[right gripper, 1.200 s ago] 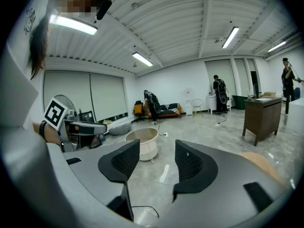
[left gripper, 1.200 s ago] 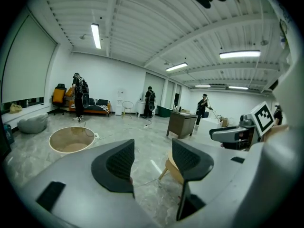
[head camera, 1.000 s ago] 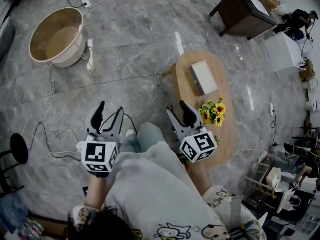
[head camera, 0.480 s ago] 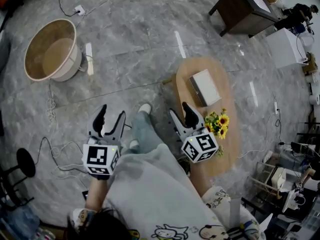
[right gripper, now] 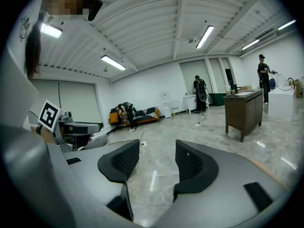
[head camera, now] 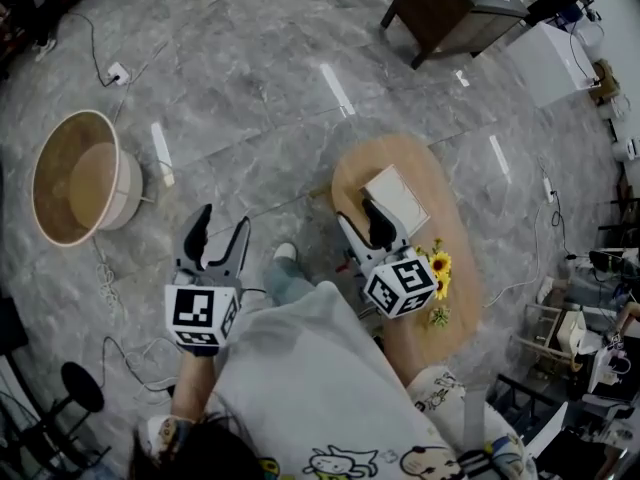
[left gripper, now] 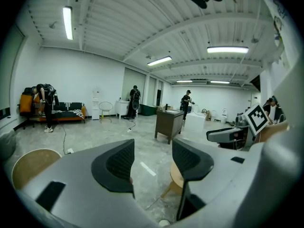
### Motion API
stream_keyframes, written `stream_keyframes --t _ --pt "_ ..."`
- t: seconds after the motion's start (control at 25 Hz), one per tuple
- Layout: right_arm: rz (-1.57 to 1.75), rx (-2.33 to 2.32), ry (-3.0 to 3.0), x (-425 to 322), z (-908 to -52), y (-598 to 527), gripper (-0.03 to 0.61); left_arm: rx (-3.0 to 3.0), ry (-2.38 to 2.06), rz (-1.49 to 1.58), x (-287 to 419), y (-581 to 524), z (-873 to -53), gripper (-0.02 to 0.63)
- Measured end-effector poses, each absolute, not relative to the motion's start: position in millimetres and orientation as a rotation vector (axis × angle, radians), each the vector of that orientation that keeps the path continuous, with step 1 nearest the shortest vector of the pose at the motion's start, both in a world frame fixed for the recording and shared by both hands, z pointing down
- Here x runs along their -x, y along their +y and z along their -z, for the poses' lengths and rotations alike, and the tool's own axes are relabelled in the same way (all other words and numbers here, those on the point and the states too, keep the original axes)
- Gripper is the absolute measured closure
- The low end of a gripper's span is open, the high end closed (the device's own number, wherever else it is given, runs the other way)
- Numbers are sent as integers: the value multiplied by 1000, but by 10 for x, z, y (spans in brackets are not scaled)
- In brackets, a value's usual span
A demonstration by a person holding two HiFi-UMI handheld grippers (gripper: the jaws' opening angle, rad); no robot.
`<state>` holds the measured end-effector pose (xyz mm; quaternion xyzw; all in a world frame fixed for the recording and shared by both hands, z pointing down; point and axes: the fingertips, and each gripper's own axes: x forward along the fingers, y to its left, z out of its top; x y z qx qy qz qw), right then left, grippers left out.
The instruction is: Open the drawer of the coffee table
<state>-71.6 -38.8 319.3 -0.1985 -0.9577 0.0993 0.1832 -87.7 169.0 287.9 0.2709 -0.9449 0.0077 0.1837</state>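
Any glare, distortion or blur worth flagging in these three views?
Head view: light streaks glare off the glossy floor, fisheye bends the edges. Left gripper view: ceiling lights blown out, corners black. Right gripper view: same vignette, jaws sharp.

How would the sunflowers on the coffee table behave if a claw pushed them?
The sunflowers look small and leafy, so they are probably light and floppy, and the petals may crush easily. The top of the coffee table looks smooth, so a push might slide them rather than tip them. No vase can be made out.
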Motion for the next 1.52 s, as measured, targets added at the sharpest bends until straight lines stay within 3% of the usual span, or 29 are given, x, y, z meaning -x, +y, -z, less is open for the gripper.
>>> stream_keyframes --t 0.36,0.68,1.52 --pt "-307 424 -2708 1103 -3249 -738 374 -911 -2609 -41 1503 1280 -2924 388" --pt "-354 234 -2698 850 -3379 -1041 374 -1150 -2491 -88 1660 709 -3030 388" --pt "-467 -735 -2651 812 -3382 -1647 374 -1987 -1865 -267 2501 -742 -3287 388"
